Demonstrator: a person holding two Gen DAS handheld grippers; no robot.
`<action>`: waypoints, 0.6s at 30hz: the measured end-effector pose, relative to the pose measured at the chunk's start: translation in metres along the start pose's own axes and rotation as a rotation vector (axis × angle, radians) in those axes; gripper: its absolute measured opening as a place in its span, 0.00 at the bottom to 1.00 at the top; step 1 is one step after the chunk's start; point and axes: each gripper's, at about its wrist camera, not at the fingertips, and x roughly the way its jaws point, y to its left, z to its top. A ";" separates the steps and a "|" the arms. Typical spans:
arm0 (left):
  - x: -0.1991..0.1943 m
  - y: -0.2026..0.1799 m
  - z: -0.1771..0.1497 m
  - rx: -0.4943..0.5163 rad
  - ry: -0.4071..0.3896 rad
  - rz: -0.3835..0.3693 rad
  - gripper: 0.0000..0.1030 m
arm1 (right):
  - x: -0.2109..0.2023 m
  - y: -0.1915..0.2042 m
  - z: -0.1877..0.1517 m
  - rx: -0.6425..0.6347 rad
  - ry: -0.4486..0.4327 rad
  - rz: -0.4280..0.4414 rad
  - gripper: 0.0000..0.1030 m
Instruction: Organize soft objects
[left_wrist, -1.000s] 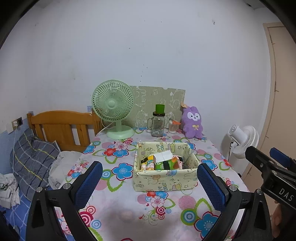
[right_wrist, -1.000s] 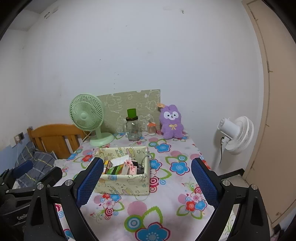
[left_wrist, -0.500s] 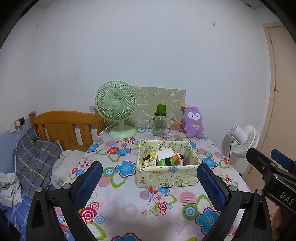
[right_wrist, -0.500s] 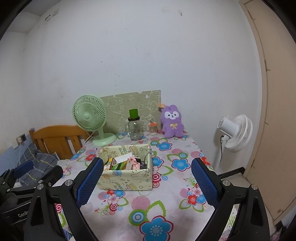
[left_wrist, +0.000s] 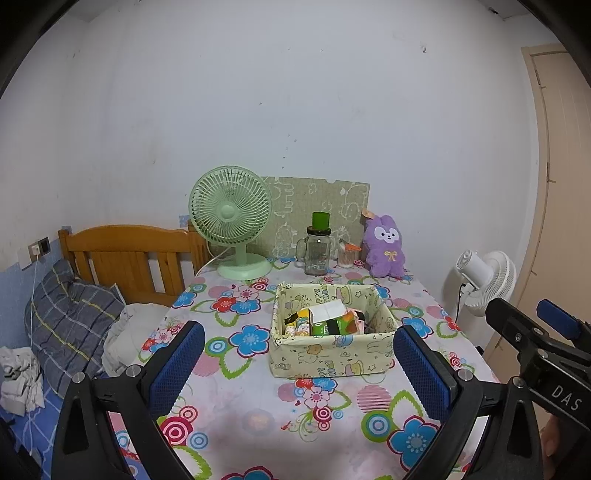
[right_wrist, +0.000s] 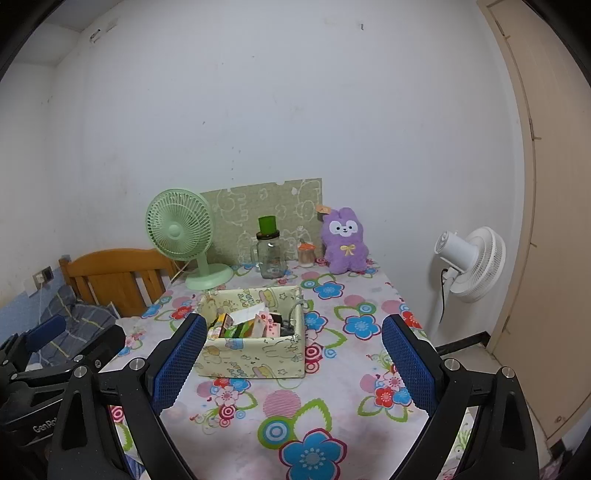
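Both views have drawn back and risen since a second ago: more flowered cloth shows at the near edge of the worktop (left_wrist: 258, 417), and the fabric bin (left_wrist: 332, 354) sits smaller in frame.

Left gripper (left_wrist: 295, 365): jaws wide apart, nothing between them, hovering over the near edge. Right gripper (right_wrist: 291, 365): same, jaws spread and empty. I read this as a standoff pose, held back to take in the whole layout before committing to a reach.

Purple plush rabbit (right_wrist: 344, 242) is the soft thing I take as the target. It sits at the far right corner of the worktop, back against the wall, just beside a small orange-lidded jar (right_wrist: 306, 254). Long axis vertical, ears up, face turned toward me and the near edge. Propped upright like that it looks displayed rather than stowed.

Bin stands mid-worktop, open top, long side across my view, already crowded with small cartons and packets. Room for the plush looks tight, my judgement only.

Along the far edge: green desk fan (left_wrist: 231, 221), glass jar with green cap (left_wrist: 318, 251), patterned board leaning on the wall. White floor fan (right_wrist: 469, 264) stands off the right edge. Bed with plaid pillow (left_wrist: 70, 321) off the left edge holds more soft goods.
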 end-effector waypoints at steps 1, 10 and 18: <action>0.001 0.000 0.001 0.001 0.000 0.001 1.00 | 0.001 -0.001 0.000 0.003 0.001 0.000 0.94; 0.000 -0.002 0.001 0.006 -0.005 0.011 1.00 | 0.002 -0.004 0.001 0.019 0.003 0.003 0.94; -0.002 -0.002 0.001 0.006 -0.006 0.012 1.00 | 0.002 -0.005 0.001 0.020 0.003 0.004 0.94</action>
